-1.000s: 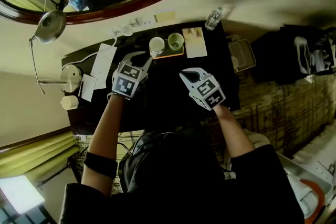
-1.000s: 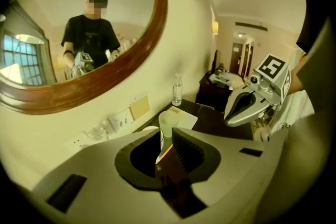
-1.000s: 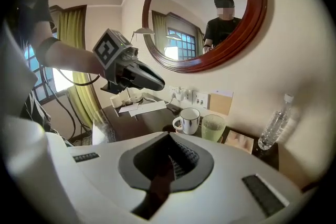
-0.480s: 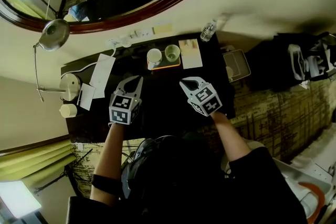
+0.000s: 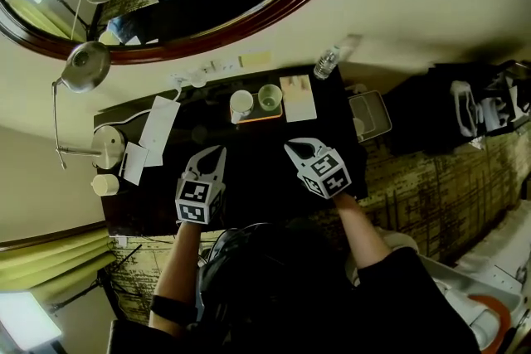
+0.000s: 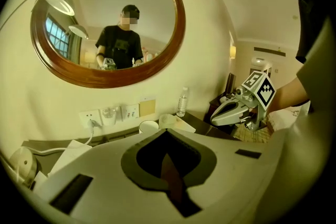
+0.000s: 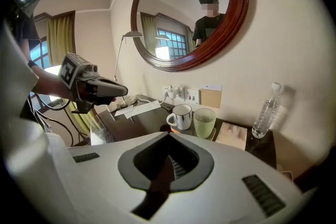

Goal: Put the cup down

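Presently, the white ceramic mug with a dark rim (image 5: 241, 103) stands upright on a small orange-edged tray (image 5: 259, 118) at the back of the dark worktop (image 5: 257, 170), just beside a pale green cup (image 5: 270, 98). Left gripper (image 5: 214, 152): fingers closed together with nothing between them, held over the near part of the worktop, well apart from the mug. Right gripper (image 5: 297, 147): fingers likewise closed and empty, alongside the left, clear of the tray.
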A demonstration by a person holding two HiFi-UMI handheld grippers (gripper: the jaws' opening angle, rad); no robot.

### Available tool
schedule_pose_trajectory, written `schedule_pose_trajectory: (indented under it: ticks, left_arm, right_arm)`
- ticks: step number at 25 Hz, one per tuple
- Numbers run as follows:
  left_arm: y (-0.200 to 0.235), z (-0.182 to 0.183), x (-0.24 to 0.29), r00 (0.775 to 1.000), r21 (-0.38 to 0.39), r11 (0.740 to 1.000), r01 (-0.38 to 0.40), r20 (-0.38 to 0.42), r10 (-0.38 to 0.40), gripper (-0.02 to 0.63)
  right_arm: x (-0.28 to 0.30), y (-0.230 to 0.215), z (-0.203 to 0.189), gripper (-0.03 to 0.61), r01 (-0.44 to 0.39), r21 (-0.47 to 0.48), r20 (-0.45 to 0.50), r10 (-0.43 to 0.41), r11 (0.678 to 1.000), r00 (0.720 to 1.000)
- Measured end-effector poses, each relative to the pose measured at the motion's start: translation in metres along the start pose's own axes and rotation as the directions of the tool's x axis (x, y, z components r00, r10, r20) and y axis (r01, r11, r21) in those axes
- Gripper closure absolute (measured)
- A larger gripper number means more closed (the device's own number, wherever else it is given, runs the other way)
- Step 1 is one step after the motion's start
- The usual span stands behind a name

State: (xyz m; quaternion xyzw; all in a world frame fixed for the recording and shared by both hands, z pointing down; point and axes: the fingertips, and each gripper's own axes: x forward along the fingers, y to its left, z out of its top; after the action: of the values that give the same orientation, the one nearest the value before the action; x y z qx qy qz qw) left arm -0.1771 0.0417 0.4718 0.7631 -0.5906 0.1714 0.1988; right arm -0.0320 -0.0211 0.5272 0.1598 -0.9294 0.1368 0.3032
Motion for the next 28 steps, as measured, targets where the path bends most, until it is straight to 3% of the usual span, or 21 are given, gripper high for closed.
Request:
schedule_pose_trajectory:
  ticks: [16,23,25,28]
  left_arm:
    - [-0.009,-0.005,-0.004,1.000,0.053,0.999,0.003,-0.002,-0.003,0.614]
    - [-0.017,-0.010,0.000,1.000,0.050,0.999,0.014,-0.015,-0.014,0.614]
    - [-0.021,-0.010,0.003,1.000,0.050,0.999,0.017,-0.017,-0.016,0.614]
    - [-0.025,-0.012,0.010,1.000,0.048,0.999,0.018,-0.018,-0.017,0.614]
  right_arm:
    - [0.002,0.003,-0.011,0.572,-0.013,-0.015,-0.027,0.013,1.000,1.000]
    - [0.004,0.000,-0.008,0.551,-0.011,-0.199,-0.102,-0.010,0.980,0.995]
    - [0.009,-0.007,-0.009,0.546,-0.023,-0.285,-0.134,-0.016,0.958,0.991]
    - [0.018,-0.018,-0.009,0.456,-0.063,-0.405,-0.193,-0.018,0.912,0.981]
